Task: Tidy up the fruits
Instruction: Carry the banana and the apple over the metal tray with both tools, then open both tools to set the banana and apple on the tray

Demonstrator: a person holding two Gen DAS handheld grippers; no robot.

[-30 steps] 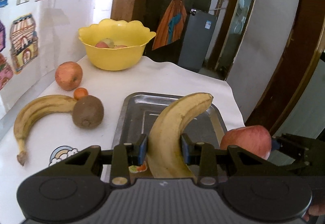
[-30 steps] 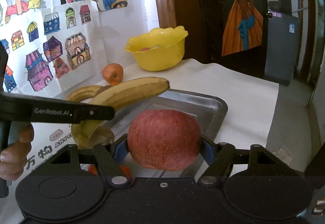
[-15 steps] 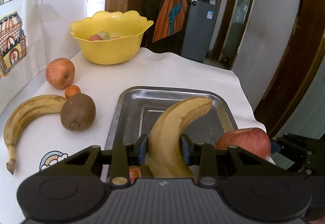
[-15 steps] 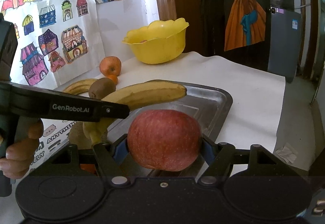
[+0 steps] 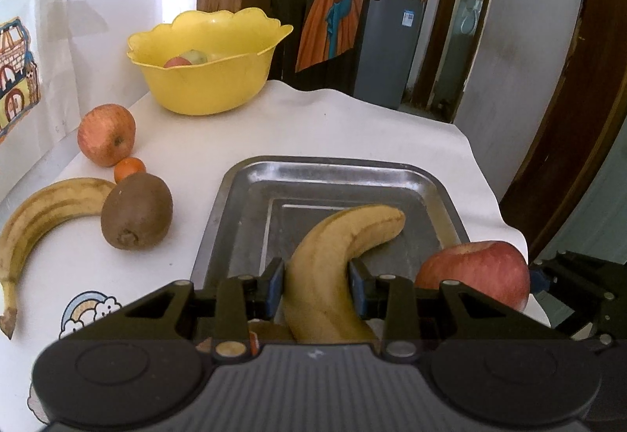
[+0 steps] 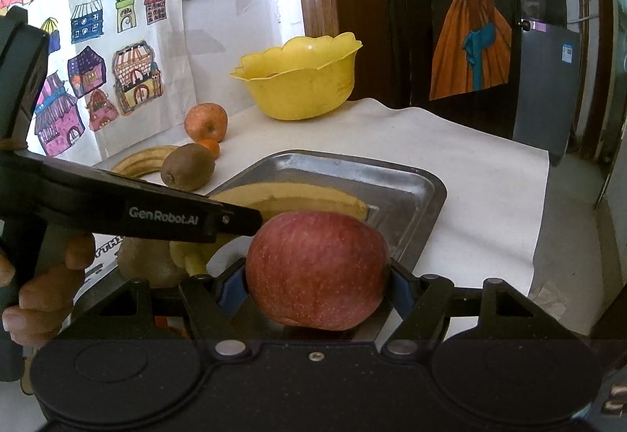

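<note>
left gripper (image 5: 316, 285): clamped on the banana (image 5: 337, 267) about mid-length, blue pads pressing both sides. Lower middle of the left wrist view.

banana, where: its far tip sticks out over the floor of the metal tray (image 5: 431, 181) in the centre of the frame. Can't tell if it's touching down yet.

banana, handling: ripe, brown-flecked, so I'd guess soft. Squeeze hard and you get a bruise. The curve means it'll likely want to swing if grabbed near an end, so the middle is the right spot imo.

right gripper (image 6: 317, 285): shut around the red apple (image 6: 317, 271) at its widest part, bottom centre of the right wrist view.

apple, where: at the tray's near edge, just right of the banana.

apple, handling: firm and probably the heavier of the two, with smooth skin that could slip on the pads. A grip across the equator looks safest.

still on the cloth: second banana (image 5: 43, 220), kiwi (image 5: 137, 210), small orange (image 5: 130, 167) and another apple (image 5: 106, 134), all on the left side of the left wrist view.

yellow bowl (image 5: 211, 79): upper left, already has some fruit in it.
</note>
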